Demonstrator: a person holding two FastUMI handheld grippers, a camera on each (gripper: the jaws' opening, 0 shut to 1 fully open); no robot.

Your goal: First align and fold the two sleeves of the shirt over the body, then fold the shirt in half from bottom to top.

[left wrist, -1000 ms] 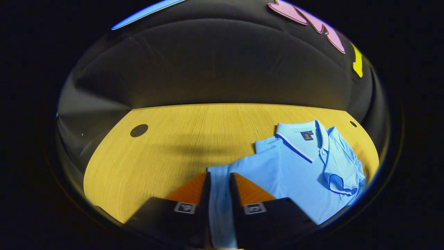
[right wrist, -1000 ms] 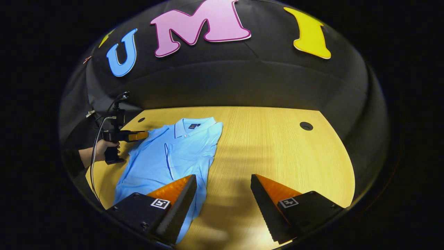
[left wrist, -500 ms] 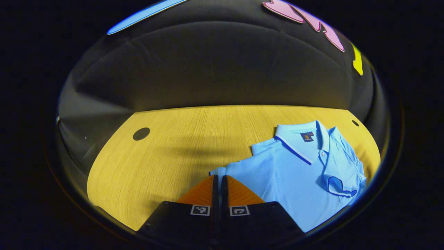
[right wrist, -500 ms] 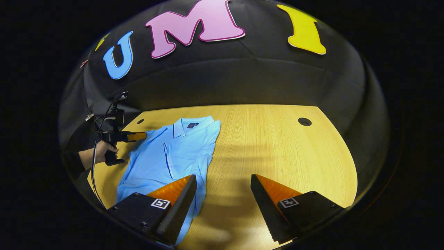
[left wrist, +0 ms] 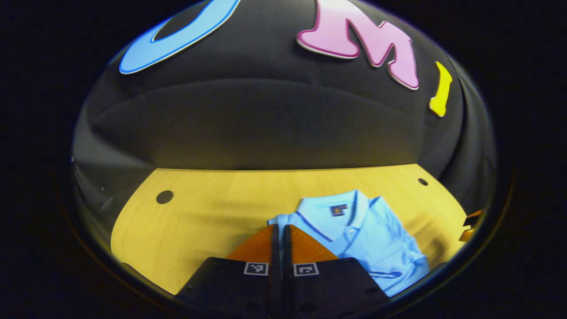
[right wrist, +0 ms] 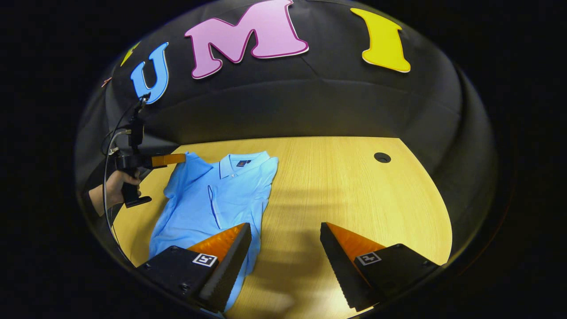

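A light blue polo shirt (right wrist: 212,199) lies front-up on the wooden table (right wrist: 354,190), collar toward the far wall. My left gripper (left wrist: 279,227) is shut on the end of one sleeve (left wrist: 277,220). In the right gripper view, that left gripper (right wrist: 179,158) holds the sleeve (right wrist: 188,166) lifted off the table at the shirt's far left, with a hand (right wrist: 113,188) on its handle. The other sleeve lies folded over the shirt's body (left wrist: 363,239). My right gripper (right wrist: 284,225) is open beside the shirt's lower right edge, with one finger over the cloth.
The table has round cable holes (right wrist: 382,157) (left wrist: 164,196) near its back corners. A cable (right wrist: 108,150) trails from the left gripper. Bare wood stretches to the right of the shirt. The black booth wall rises right behind the table.
My left gripper went from open around the sleeve to shut on it, then lifted it up off the table. The right gripper stayed open and almost still.
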